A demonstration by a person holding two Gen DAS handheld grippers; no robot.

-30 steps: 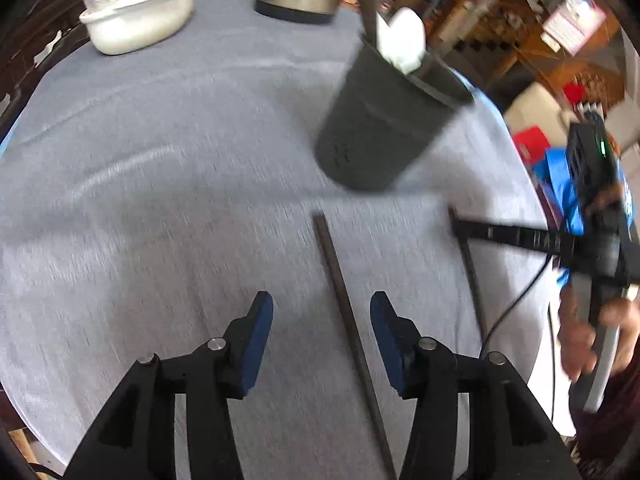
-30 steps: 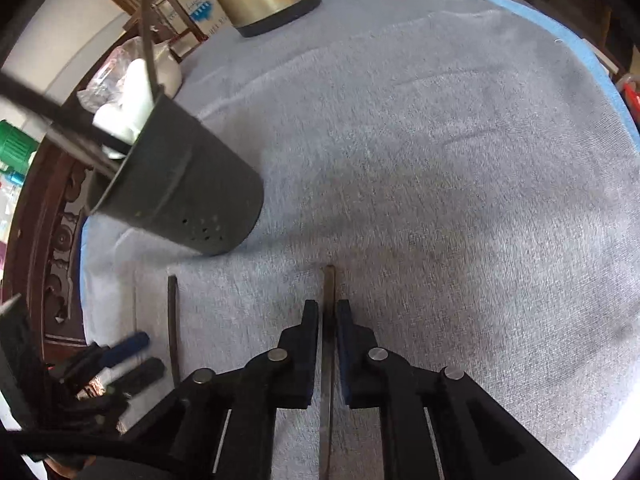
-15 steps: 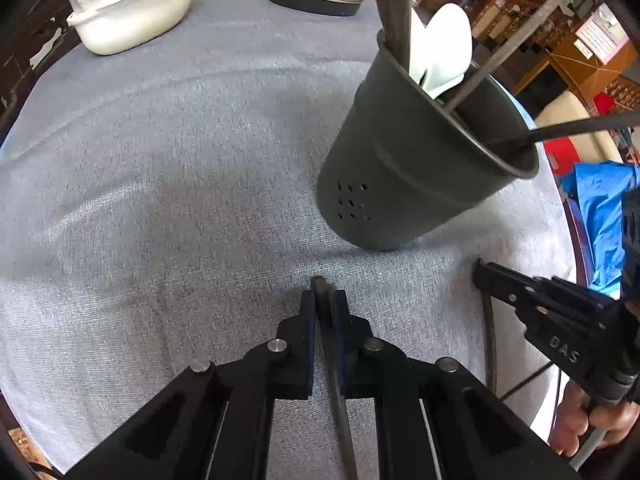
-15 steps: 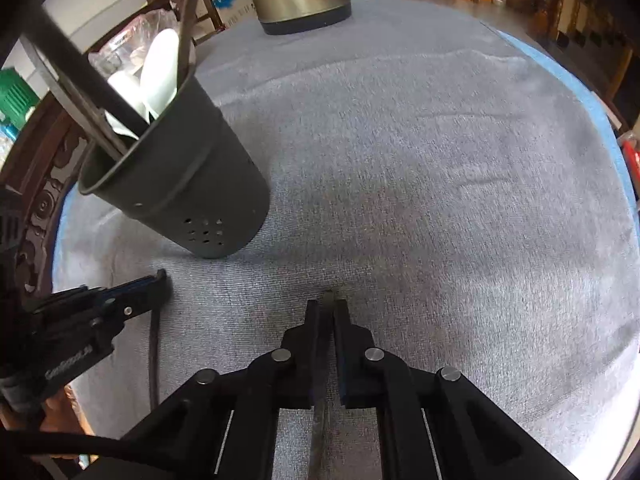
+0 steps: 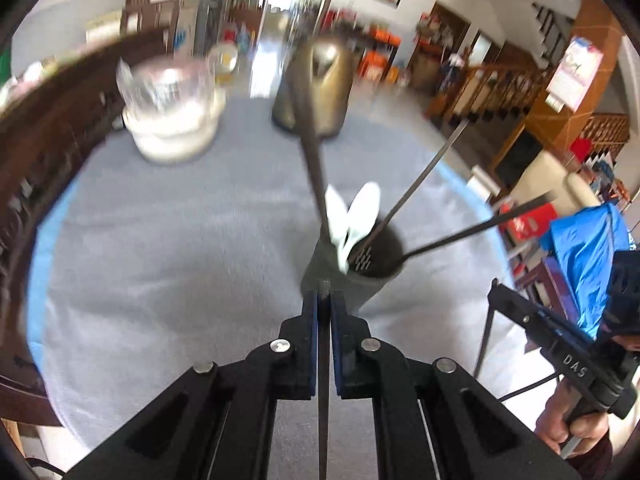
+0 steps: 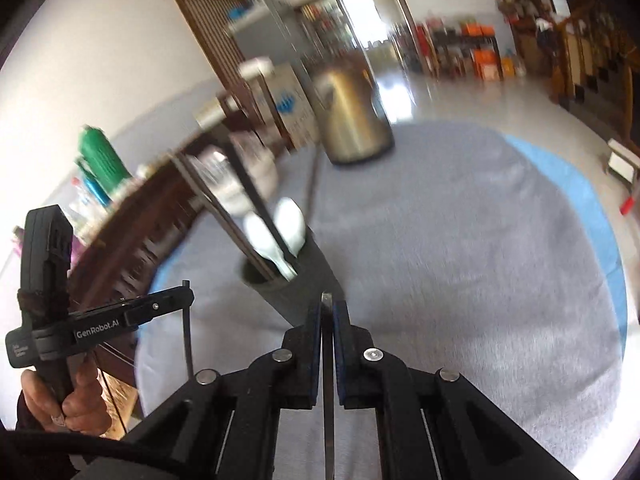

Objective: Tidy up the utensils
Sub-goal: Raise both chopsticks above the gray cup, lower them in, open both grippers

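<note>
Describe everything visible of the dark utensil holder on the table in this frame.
The utensil holder is a dark grey, matte cup, round-mouthed and widening toward the rim, with small drain holes visible inside. It stands upright on the grey tablecloth, just beyond the tip of the left tool. Inside it are two white spoons and several dark chopsticks leaning outward over the rim. Neither tool visibly touches it. Motion blur hides finer surface detail.

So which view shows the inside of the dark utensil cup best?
The left wrist view: it looks down into the cup, showing its open mouth and the white spoons. The right wrist view shows mostly its outer wall, blurred, with only a sliver of the opening.
</note>
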